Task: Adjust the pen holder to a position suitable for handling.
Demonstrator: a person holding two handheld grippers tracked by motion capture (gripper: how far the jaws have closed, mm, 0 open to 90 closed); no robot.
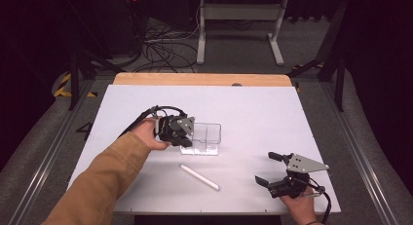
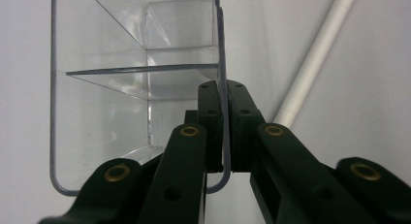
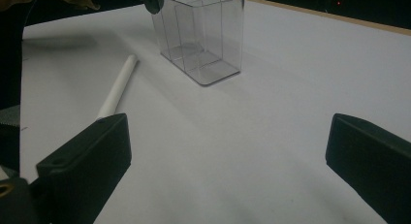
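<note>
- While the white surface (image 1: 253,113) carries everything, a clear divided box (image 1: 207,137) stands upright near its centre, and a white stick (image 1: 199,177) lies just in front of it, at about 6 o'clock from the box.
- Left gripper (image 1: 181,132) is at the 9 o'clock side of the box; in the left gripper view its fingers (image 2: 209,112) are pressed together on one thin wall of the box, one inside and one outside, so this hand keeps the box steady.
- Right gripper (image 1: 269,169) rests at the near right part of the surface, well apart from both things; its fingers (image 3: 85,156) are spread wide and hold nothing.
- From the right gripper the stick lies toward 9 o'clock in the high view. Its long axis runs from 10 o'clock to 4 o'clock, and the 4 o'clock end is nearer to this hand.
- I judge that the free right hand is the one to pick the stick, and it should close across this slanted axis, not along it.
</note>
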